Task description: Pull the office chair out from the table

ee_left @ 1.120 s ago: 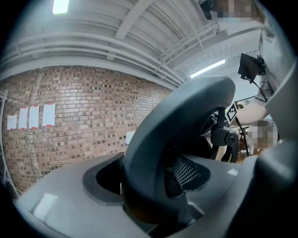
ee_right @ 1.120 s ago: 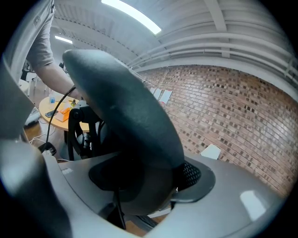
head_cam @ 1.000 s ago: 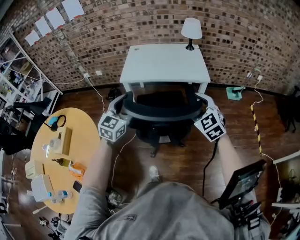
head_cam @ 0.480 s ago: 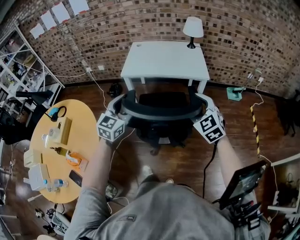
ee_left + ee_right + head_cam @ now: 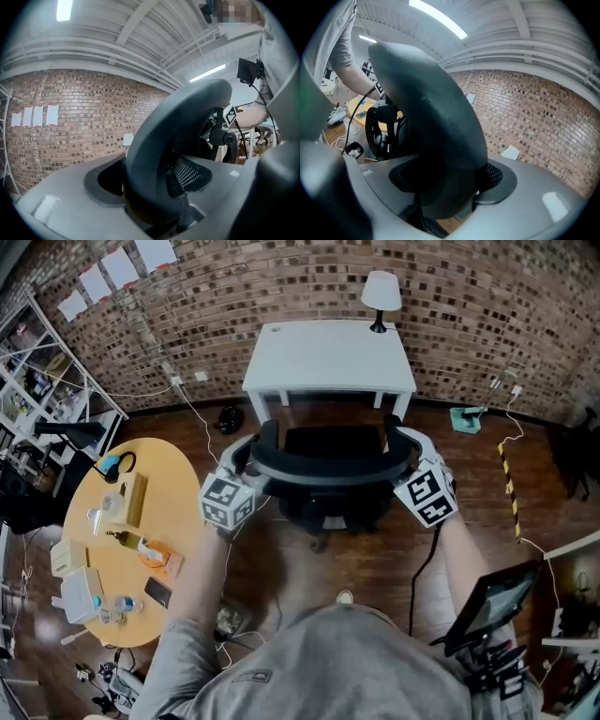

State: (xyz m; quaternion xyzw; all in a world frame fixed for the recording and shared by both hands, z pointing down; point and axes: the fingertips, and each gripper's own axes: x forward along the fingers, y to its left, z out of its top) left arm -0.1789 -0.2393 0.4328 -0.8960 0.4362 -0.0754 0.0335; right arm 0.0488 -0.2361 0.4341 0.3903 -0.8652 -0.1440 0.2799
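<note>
Gripping the office chair (image 5: 328, 460) by the curved top rim of its backrest, my left claw (image 5: 248, 463) and right claw (image 5: 405, 451) each clamp wide around one end, so a pull toward me should roll it straight rather than swivel it. It stands on the wood floor (image 5: 375, 559) just near of the white bench (image 5: 328, 357), seat toward it. A lamp (image 5: 381, 294) sits at the bench's far right corner.
</note>
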